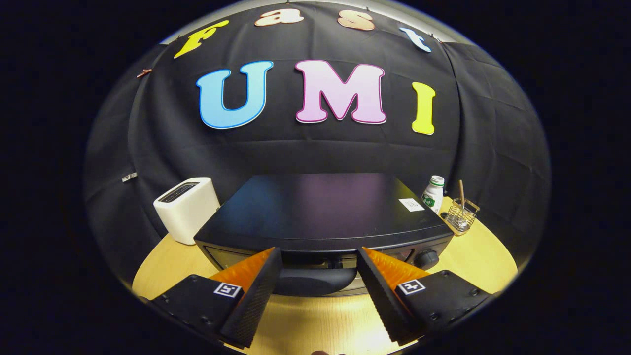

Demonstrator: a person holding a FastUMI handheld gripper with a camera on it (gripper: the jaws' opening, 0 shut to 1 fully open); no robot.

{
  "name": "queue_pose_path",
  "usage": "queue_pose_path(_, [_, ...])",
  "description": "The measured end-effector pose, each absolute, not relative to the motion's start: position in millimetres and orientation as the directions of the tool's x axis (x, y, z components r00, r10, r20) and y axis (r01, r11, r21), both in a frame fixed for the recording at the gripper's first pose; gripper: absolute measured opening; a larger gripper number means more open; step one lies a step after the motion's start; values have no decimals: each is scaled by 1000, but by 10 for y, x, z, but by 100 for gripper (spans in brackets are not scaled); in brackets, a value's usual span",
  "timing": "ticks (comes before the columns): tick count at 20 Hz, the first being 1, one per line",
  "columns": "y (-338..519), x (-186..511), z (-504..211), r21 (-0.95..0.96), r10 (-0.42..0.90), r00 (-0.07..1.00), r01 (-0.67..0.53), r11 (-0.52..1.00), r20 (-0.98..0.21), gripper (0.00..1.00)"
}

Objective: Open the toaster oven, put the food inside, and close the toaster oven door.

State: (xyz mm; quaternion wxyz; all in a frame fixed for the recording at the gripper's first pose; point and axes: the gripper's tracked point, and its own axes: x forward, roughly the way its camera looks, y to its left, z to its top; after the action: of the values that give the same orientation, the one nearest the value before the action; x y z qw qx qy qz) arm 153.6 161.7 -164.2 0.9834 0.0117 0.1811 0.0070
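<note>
one wire basket (462,216) at right of the frame holds a wooden stick, beside a white bottle (433,194). the toaster oven (323,217) sits mid-frame, door closed, its handle (315,281) between the gripper (319,260) fingers, which are spread wide and gripping nothing. white toaster (187,209) at left.

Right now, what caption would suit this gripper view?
Open gripper straddling the closed toaster oven door handle, white toaster beside.

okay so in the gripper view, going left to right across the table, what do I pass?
White toaster → black toaster oven, its door handle between the open gripper's fingers → white bottle → wire basket.
</note>
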Motion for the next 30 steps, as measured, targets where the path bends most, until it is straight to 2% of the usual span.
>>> queue_pose_path(15, [1601,552,-2183,-12,37,876,-48,999,-480,98])
queue_pose_path(19, [1602,284,-2604,-81,42,819,-107,991,-573,98])
queue_pose_path(23, [1475,183,-3020,-59,65,723,-145,988,-688,99])
queue_pose_path(30, [985,121,-2434,-100,81,773,-184,978,-630,99])
